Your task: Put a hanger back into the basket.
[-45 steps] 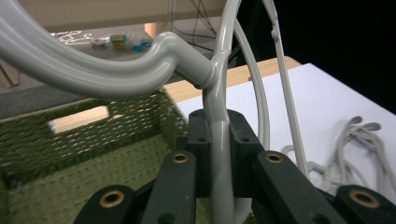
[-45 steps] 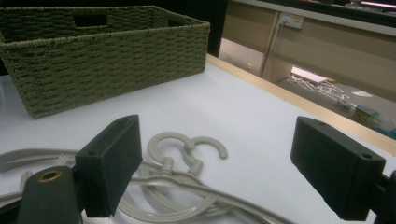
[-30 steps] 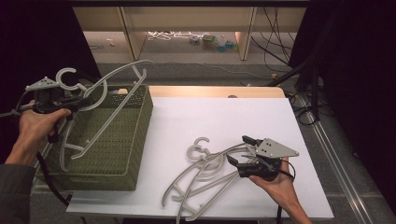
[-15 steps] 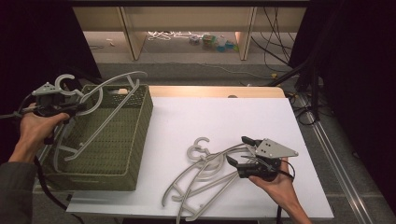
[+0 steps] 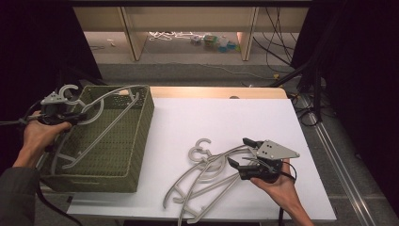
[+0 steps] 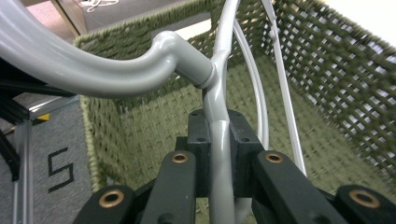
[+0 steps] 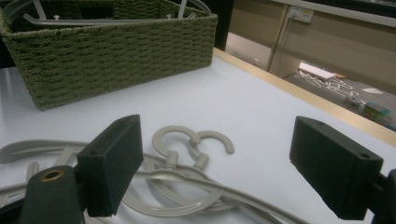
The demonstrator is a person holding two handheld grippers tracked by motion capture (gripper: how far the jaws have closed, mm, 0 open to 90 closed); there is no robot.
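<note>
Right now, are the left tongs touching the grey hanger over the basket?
Touching. In the left gripper view, the left tongs are shut on the hanger, both black pads pressed against its neck, above the basket.

The high view looks forward and down from above the person's side, taking in the whole white table (image 5: 263,122), the green woven basket (image 5: 136,141) at its left and shelving beyond. The left gripper view sits very close, looking along the left claw (image 6: 219,140) into the basket's (image 6: 355,93) interior. The right gripper view rides low near the table (image 7: 252,107), facing between the right claw's (image 7: 215,163) jaws towards the basket's (image 7: 112,56) outer wall. All three views share the basket; the high view and right gripper view share the hangers (image 5: 207,174) (image 7: 187,154).
</note>
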